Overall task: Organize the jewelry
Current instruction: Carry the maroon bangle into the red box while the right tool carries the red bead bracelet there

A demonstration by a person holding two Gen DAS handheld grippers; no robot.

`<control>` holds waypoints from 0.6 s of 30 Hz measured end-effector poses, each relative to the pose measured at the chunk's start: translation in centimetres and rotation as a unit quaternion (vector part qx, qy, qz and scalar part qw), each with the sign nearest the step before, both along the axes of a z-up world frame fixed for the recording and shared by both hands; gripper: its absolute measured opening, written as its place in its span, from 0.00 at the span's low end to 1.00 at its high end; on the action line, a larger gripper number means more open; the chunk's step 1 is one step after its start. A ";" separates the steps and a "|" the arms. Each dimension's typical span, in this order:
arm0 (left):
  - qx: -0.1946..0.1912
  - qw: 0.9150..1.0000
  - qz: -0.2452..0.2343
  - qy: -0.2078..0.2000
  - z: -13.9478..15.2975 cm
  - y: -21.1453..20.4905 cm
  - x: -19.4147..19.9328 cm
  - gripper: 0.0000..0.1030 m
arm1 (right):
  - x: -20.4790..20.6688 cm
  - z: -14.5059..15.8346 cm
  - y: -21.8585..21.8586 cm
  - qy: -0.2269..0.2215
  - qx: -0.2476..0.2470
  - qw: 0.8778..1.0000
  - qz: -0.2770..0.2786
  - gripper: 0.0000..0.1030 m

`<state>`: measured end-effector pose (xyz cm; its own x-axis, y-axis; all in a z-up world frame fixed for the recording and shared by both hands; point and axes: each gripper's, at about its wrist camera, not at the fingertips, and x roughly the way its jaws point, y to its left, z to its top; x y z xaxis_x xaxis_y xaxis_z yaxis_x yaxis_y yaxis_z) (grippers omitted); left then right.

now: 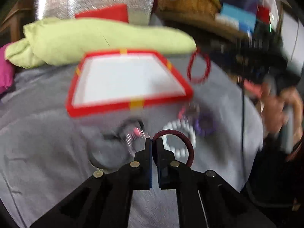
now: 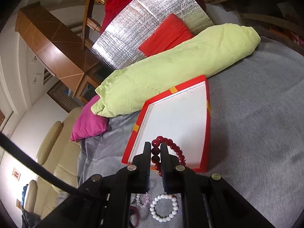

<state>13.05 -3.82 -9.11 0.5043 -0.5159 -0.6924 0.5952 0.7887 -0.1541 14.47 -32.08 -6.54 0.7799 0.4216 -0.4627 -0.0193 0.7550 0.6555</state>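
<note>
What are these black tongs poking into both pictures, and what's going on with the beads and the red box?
No robot here: a person holds one pair of tongs in each hand, and a wide-angle camera on each looks along its fingers. The blurry picture comes from the left tongs, shut on a thin dark red ring bracelet. The sharp one comes from the right tongs, shut on a dark red bead bracelet hanging over the near end of the red box, whose white inside looks bare. On the grey blanket lie a white bead bracelet, a purple one, a clear pinkish one and a red ring. A green pillow sits behind the box.
</note>
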 end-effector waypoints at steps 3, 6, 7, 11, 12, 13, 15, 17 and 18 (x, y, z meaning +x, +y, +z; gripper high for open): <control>-0.007 0.998 0.045 -0.051 2.9 0.6 2.3 0.04 | 1.0 0.1 0.2 -0.006 0.006 1.000 0.005 0.11; -0.006 0.995 0.074 -0.065 4.3 0.4 6.4 0.04 | 2.3 0.1 0.7 -0.006 0.011 1.000 0.011 0.11; -0.007 0.995 0.081 -0.061 4.2 0.2 7.9 0.04 | 2.7 0.0 1.0 -0.005 0.011 1.000 0.013 0.11; 0.026 0.994 0.110 -0.011 1.0 -0.2 14.2 0.04 | 4.5 -0.9 2.3 0.016 0.013 0.999 0.025 0.11; 0.041 0.992 0.117 0.004 -0.1 -0.4 15.3 0.04 | 4.8 -1.1 2.7 0.020 0.011 0.999 0.029 0.11; 0.048 0.991 0.122 0.019 -1.1 -0.3 15.8 0.04 | 5.1 -1.4 3.0 0.025 0.007 0.999 0.033 0.11; 0.064 0.988 0.126 0.064 -3.2 -0.2 16.6 0.04 | 5.7 -2.1 3.6 0.039 0.001 0.998 0.044 0.11; 0.086 0.985 0.129 0.081 -4.4 -0.3 16.6 0.04 | 6.1 -2.7 4.1 0.052 -0.011 0.997 0.051 0.11; 0.089 0.985 0.128 0.078 -4.5 -0.4 16.4 0.04 | 6.2 -3.0 4.1 0.056 -0.014 0.997 0.051 0.11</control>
<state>29.43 -4.19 -13.58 0.4821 -0.2487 -0.8401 0.3528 0.9328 -0.0737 20.70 -27.95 -9.52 0.6760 0.4821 -0.5573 -0.0242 0.7704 0.6371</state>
